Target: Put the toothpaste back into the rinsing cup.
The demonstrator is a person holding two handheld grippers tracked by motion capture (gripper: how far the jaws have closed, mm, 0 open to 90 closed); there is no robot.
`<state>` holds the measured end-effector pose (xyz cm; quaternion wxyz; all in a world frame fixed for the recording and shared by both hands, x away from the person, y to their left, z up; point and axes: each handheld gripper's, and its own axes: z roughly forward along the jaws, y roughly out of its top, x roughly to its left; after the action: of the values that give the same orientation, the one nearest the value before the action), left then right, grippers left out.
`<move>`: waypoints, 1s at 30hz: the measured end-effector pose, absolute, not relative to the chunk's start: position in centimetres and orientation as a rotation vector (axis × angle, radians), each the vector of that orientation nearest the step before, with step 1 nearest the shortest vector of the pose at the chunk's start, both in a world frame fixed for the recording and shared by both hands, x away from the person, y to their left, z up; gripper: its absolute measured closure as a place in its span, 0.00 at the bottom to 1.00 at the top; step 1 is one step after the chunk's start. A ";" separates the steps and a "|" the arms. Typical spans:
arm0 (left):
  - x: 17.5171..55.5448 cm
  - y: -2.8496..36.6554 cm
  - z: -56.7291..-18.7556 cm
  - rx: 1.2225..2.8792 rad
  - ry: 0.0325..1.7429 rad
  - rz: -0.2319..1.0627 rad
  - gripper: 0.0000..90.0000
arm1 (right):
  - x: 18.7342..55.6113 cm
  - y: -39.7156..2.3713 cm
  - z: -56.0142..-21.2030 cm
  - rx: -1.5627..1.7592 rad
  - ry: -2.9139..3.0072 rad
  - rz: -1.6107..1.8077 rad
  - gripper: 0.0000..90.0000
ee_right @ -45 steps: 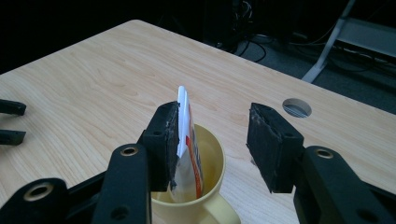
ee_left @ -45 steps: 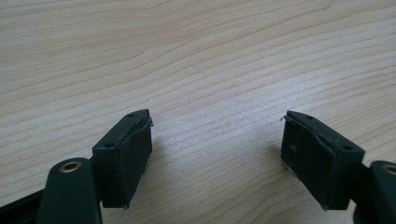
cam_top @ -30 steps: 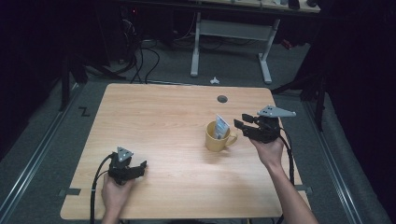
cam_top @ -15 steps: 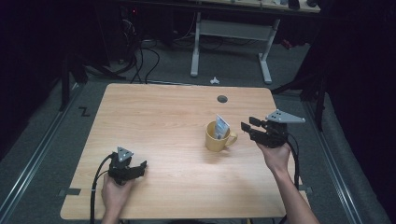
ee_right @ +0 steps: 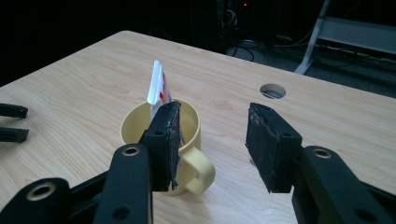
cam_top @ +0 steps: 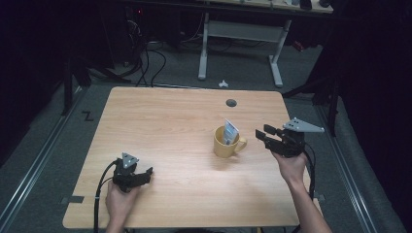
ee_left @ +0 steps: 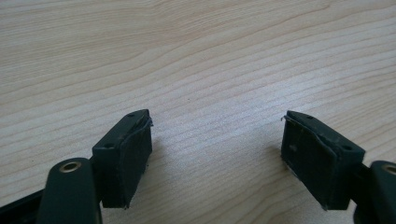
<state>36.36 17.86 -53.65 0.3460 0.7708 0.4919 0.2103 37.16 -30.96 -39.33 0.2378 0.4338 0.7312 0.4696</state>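
High view: yellow mug [cam_top: 227, 141] with upright packet [cam_top: 231, 132] right of centre on surface [cam_top: 165, 121], just left of right gripper [cam_top: 264, 134].

Left gripper view: jaws apart, empty.

Right gripper view: jaws apart, mug straight ahead.

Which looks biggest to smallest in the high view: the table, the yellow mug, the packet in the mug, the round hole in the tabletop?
1. table
2. yellow mug
3. and 4. packet and round hole look too alike to rank; the packet is partly hidden inside the mug.
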 end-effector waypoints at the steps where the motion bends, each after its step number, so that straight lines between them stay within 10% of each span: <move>1: 36.4 17.9 -53.6 2.000 1.277 0.546 0.27 | 37.1 -31.0 -39.4 1.189 2.001 1.292 0.61; 30: 36.4 17.9 -53.6 2.000 1.277 0.546 0.27 | 35.4 -33.7 -41.9 1.296 1.935 1.328 0.61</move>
<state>36.36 17.85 -53.65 0.3460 0.7706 0.4921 0.2103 35.40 -33.73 -41.92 0.2285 0.4707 0.7026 0.4822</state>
